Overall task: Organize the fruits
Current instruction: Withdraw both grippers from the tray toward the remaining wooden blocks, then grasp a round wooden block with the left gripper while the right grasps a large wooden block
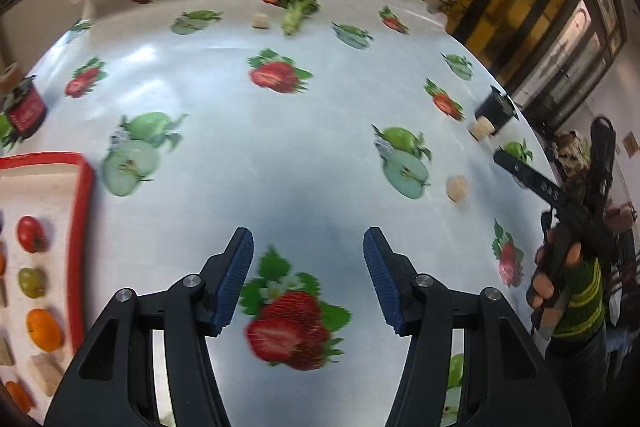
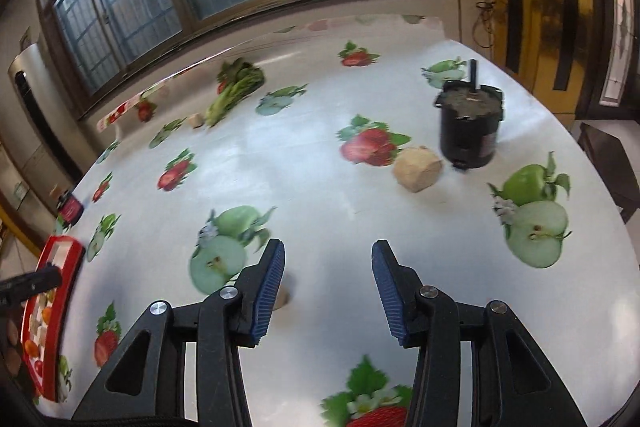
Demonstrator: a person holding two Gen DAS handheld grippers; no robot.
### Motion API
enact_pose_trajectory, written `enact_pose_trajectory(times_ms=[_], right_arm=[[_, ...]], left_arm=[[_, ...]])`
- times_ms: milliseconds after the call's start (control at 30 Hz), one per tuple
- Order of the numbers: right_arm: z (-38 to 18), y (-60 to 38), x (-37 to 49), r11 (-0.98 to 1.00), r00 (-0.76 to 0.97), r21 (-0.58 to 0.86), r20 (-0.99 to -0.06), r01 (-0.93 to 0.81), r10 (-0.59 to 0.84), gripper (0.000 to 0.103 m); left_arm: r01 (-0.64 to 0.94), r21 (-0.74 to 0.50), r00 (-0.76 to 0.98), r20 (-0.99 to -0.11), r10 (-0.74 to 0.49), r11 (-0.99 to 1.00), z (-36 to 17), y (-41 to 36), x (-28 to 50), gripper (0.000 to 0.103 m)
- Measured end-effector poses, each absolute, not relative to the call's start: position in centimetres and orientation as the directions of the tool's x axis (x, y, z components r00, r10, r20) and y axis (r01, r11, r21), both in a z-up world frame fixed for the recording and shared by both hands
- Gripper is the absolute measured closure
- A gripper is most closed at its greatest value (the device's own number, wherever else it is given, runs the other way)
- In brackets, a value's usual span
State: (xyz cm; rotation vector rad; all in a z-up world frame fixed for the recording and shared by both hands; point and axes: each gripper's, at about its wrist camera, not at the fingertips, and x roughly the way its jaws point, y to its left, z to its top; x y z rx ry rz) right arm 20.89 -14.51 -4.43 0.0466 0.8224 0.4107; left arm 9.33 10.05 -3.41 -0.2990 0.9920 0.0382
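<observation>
Both empty: left hand-held gripper [image 1: 308, 277] spread wide, right hand-held gripper [image 2: 328, 291] spread less. Sorted fruits in red-rimmed white tray [image 1: 82, 227] at surface's left edge. Next likely: pale beige chunk [image 2: 418, 169] beside black cup [image 2: 470, 125] near right edge; straddle fully before pinching, avoid cup.

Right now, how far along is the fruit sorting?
Done: fruits sit in rows on the red tray. In hand: nothing; the left hand-held gripper and right hand-held gripper are both open. Left: tan pieces and a leafy vegetable lie loose on the table.
</observation>
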Motion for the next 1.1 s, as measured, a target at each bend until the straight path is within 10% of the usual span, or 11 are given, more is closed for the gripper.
enact_pose_trajectory(times_ms=[867,967,1100], right_arm=[[-5.9,-19.0,25.2,0.947,0.635,0.251,-0.703,-0.199,0.320,0.070],[-5.1,-20.3,22.2,0.934,0.636,0.285,-0.684,-0.217,0.357,0.070],[-4.9,-21.2,19.2,0.926,0.637,0.303,-0.674,-0.224,0.375,0.070]], left_arm=[[0.066,-0.212,0.540,-0.814,-0.214,0.975,-7.6,-4.7,19.4,0.048],[0.063,-0.143,0.577,-0.802,-0.153,0.988,-7.7,-5.3,19.7,0.075],[0.047,-0.185,0.569,-0.803,-0.179,0.982,-7.3,-3.7,19.1,0.083]])
